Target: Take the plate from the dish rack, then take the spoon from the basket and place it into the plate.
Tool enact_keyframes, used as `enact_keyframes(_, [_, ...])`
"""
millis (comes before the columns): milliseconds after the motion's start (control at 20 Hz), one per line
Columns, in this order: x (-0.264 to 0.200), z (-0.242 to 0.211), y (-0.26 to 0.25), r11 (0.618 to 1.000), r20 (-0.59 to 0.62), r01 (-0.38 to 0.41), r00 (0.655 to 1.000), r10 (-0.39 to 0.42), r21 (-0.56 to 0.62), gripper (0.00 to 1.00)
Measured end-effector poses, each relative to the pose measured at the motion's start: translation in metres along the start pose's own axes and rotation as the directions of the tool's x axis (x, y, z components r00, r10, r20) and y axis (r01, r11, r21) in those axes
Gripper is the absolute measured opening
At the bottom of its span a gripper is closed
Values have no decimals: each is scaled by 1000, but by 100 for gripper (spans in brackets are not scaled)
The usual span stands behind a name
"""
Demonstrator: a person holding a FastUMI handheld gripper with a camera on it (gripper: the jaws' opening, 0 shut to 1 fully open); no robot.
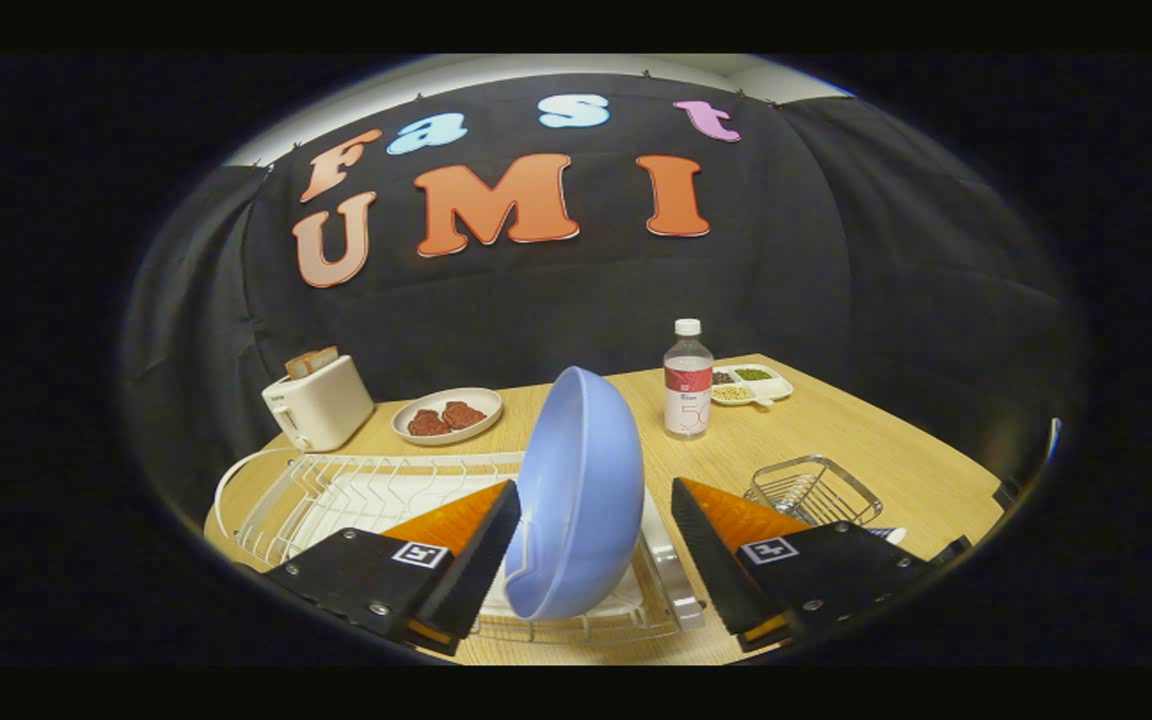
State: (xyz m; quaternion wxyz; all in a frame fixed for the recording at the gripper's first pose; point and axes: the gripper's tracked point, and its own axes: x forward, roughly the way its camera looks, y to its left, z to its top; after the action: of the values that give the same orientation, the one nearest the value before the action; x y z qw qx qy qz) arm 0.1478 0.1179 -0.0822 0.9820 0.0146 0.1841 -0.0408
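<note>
While the tongs point(586, 560) stand spread, the pale blue plate point(576, 490) sits on edge in the white dish rack point(336, 495) between their fingers, leaning against the left one. Its lower rim hides part of the rack. Right of it, the wire basket point(814, 490) is half hidden; its contents are unclear.
</note>
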Motion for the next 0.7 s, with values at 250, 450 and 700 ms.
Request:
enact_keyframes(250, [2,5,-2,997,6,59,998,-59,-43,41])
enact_keyframes(450, [-4,23,2,990,58,112,993,-107,-84,31])
enact_keyframes(700, [-9,48,6,969,159,173,977,-145,-178,25])
